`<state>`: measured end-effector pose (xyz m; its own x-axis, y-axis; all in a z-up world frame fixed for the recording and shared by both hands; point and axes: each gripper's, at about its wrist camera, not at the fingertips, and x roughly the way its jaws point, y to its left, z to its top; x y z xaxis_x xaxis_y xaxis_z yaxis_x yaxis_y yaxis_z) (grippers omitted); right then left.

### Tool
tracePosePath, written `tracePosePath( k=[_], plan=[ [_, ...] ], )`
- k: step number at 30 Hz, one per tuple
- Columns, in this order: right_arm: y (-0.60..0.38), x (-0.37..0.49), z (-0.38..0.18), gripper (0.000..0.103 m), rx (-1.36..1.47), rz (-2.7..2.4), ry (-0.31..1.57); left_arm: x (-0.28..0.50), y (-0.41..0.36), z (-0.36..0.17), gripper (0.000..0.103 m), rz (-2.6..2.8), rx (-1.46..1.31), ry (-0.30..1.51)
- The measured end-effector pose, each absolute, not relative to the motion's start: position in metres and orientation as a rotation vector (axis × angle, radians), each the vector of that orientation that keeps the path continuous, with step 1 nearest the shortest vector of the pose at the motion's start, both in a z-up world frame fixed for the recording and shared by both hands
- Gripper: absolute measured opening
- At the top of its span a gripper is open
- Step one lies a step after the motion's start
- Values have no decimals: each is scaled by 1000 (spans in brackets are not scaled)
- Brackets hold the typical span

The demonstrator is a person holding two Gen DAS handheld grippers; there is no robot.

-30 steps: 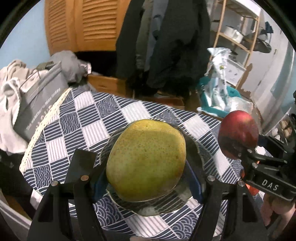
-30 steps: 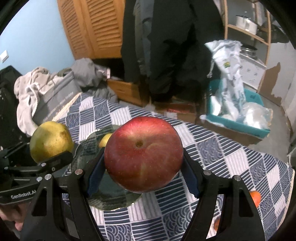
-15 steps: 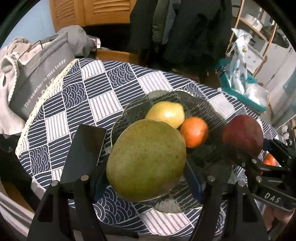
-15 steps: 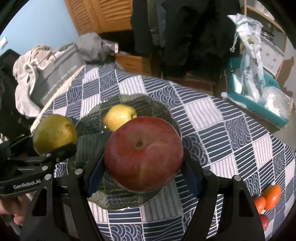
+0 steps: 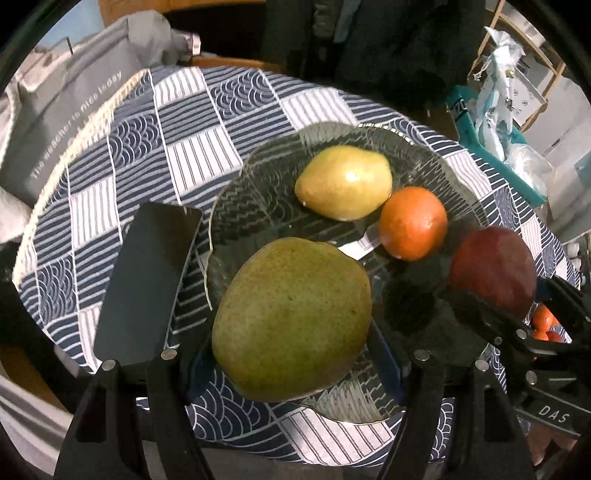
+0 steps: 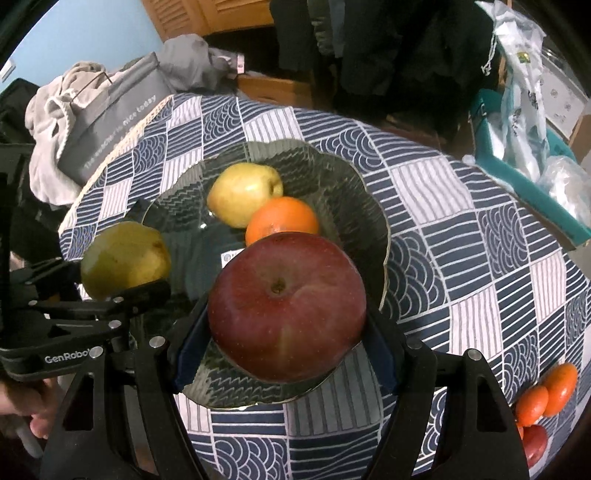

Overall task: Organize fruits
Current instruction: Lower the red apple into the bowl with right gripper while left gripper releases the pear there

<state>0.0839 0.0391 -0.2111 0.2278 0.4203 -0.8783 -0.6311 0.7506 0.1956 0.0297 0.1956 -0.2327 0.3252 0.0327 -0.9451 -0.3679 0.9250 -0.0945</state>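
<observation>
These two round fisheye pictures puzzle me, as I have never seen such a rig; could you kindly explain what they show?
There is no robot: a person holds a black two-finger gripper in each hand, each with a camera looking along its fingers. The left gripper holds a large green speckled pear; the right gripper holds a dark red apple. Both hang above a dark scalloped glass plate that carries a yellow pear and an orange. The plate sits on a blue and white patterned tablecloth, beside a black phone.

Blue wall (image 6: 92,33) and louvered wooden doors (image 6: 207,14) standing behind; dark coats (image 6: 388,48) hanging; wooden shelf (image 5: 532,55) sitting right.
</observation>
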Motion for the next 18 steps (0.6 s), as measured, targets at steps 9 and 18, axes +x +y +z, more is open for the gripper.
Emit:
tracePosePath(
  k=[9,18],
  plan=[
    [40,85,-220,75,-214,747,1160,32,191,-233,73,244,-281,1189],
    [43,86,-225,76,-205,772,1194,33,189,-229,71,284,-206,1183]
  ],
)
